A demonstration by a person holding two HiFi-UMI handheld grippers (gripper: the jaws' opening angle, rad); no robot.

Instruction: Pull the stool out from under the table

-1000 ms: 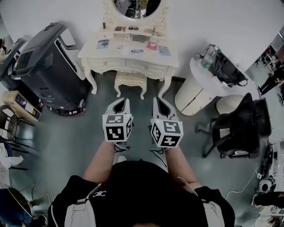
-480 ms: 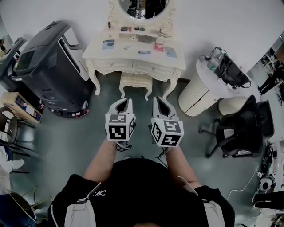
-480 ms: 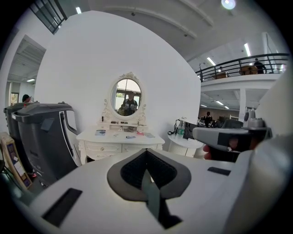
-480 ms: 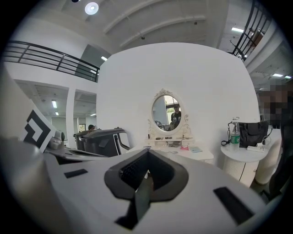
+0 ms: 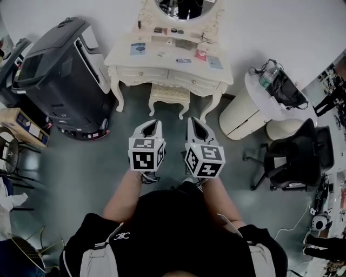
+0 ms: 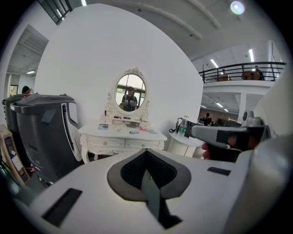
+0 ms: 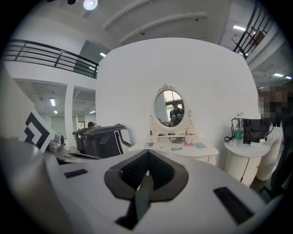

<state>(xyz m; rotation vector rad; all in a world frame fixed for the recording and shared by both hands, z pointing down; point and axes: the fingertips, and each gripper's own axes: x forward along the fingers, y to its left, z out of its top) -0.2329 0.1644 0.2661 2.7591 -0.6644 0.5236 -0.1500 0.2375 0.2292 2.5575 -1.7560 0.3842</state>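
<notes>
stool [image 5: 169, 93] tucked under counter [image 5: 125, 57], well ahead of left gripper [image 5: 152, 125] and right gripper [image 5: 194, 124]; both jaws closed, empty. risk: arriving closed, nudging stool deeper instead of gripping.

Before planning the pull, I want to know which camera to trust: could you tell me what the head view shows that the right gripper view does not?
Only the head view: the stool tucked under the table, and the floor in front of it. Only the right gripper view: the balcony railing and a ceiling lamp. Both: the table, its oval mirror, the black machine and the round white cabinet.
</notes>
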